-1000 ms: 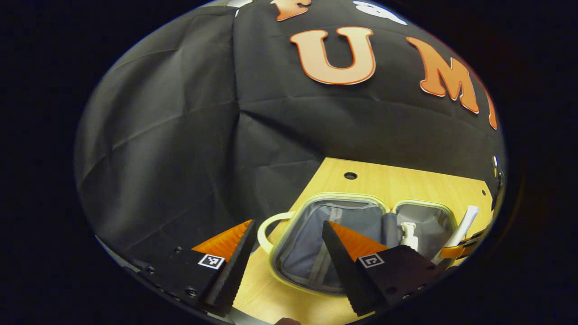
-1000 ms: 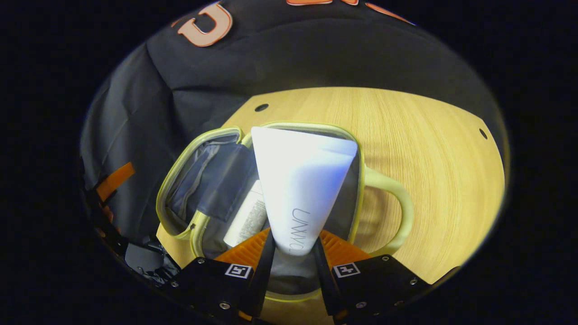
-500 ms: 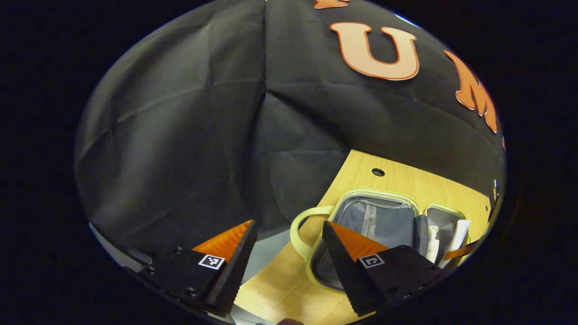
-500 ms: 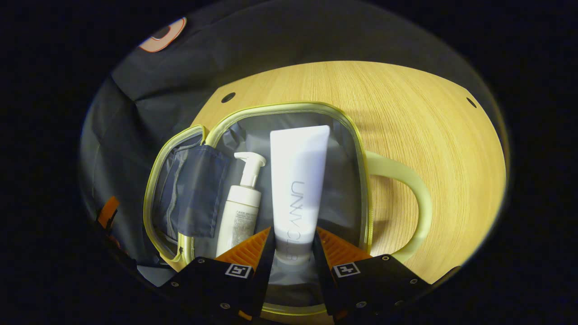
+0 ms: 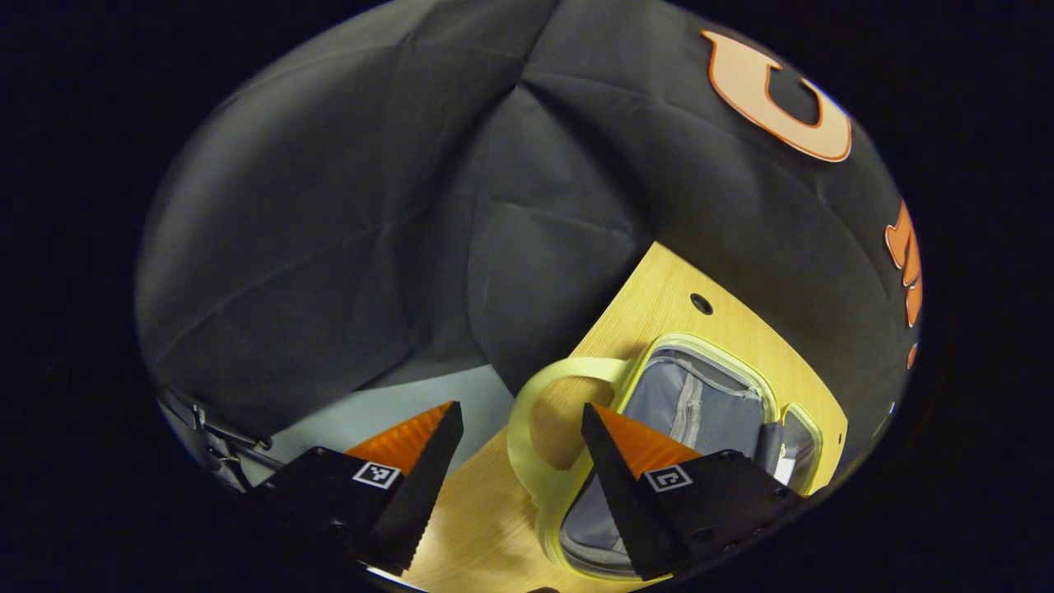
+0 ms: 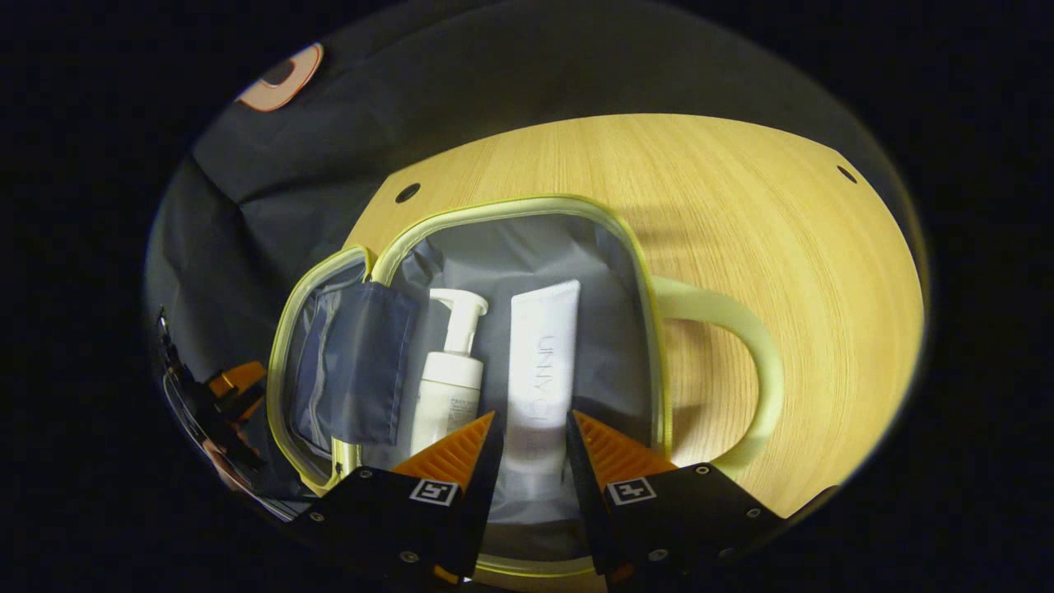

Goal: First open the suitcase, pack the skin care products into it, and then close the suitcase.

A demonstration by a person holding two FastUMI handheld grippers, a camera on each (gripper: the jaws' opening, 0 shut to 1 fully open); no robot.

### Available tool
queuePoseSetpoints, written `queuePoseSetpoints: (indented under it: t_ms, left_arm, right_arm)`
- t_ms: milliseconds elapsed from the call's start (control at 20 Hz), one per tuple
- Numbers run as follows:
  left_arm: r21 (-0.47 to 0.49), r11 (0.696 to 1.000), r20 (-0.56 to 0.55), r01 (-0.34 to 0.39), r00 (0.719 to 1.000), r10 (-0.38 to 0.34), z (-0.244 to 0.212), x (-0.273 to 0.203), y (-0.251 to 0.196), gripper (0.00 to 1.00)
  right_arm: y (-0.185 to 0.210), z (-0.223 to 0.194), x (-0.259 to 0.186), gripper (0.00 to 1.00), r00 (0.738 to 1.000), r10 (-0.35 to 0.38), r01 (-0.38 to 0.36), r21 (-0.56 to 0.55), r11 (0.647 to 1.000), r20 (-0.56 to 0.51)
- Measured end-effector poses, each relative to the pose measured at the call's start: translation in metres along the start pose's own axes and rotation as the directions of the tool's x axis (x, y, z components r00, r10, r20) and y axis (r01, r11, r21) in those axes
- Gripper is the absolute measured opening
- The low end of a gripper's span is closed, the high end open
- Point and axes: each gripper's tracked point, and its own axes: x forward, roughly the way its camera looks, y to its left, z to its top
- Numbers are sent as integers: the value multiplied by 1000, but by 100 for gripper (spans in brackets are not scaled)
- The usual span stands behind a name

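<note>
The pale yellow suitcase (image 6: 510,202) lies open on the wooden table (image 6: 741,214), its grey lining showing. Inside it, a white pump bottle (image 6: 449,387) and a white tube (image 6: 543,346) lie side by side. My right gripper (image 6: 533,413) hangs over the near end of the case, its fingers pressing on the tube's cap end. In the left gripper view the suitcase (image 5: 700,339) is at the lower right, and my left gripper (image 5: 521,405) stands open above its looped handle (image 5: 519,449) with nothing between the fingers.
The table's left edge (image 5: 609,317) drops to grey floor (image 5: 395,403) just beside the left gripper. The case's second looped handle (image 6: 762,362) sticks out to the right over bare wood. The left gripper's orange parts (image 6: 235,383) show at the far left.
The right gripper has lowered the tube from upright until it lies flat in the case beside the pump bottle. The left gripper has swung left, toward the handle and the table's edge.
</note>
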Motion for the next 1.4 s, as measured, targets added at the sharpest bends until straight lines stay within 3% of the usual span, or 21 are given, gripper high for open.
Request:
queuePoseSetpoints:
  t_ms: [200,250,300,350,400,550,700,750,800,850,1150,1400]
  left_arm:
    - [-70,997,-42,36,998,-39,-5,13,5,91]
    - [-101,994,-60,47,997,-53,-8,19,3,86]
    - [-126,991,-76,52,995,-62,-12,21,5,85]
    - [-158,986,-86,59,994,-73,-13,26,6,80]
    - [-197,977,-92,84,990,-103,-13,32,3,85]
    - [-275,954,-134,121,978,-163,-28,45,-9,55]
    - [-282,952,-129,117,979,-158,-25,43,-3,22]
    - [-293,949,-138,118,977,-164,-28,44,-2,22]
    - [-309,942,-156,127,971,-183,-29,38,-6,12]
    - [-311,940,-156,139,968,-195,-28,40,-10,12]
    - [-99,976,-37,193,980,-197,11,-3,-23,12]
    - [42,970,91,240,966,-243,44,-66,-63,12]
  right_arm:
    - [-6,14,-23,58,997,25,-27,23,999,79]
    - [-10,21,-31,55,993,20,-22,14,1000,113]
    - [-13,28,-39,66,988,14,-15,5,1000,152]
    - [-17,33,-47,70,982,6,-5,-6,1000,186]
    - [-24,39,-56,76,975,-7,11,-16,1000,221]
    - [-41,58,-90,84,945,-39,55,-40,998,325]
    - [-56,78,-123,89,899,-67,103,-61,993,433]
    - [-62,83,-134,89,881,-79,125,-68,990,466]
    - [-68,87,-142,89,868,-91,147,-78,986,488]
    - [-74,89,-149,89,855,-106,173,-86,981,507]
    - [-89,102,-184,90,789,-133,239,-101,966,601]
    - [-88,110,-208,90,746,-110,283,-163,945,656]
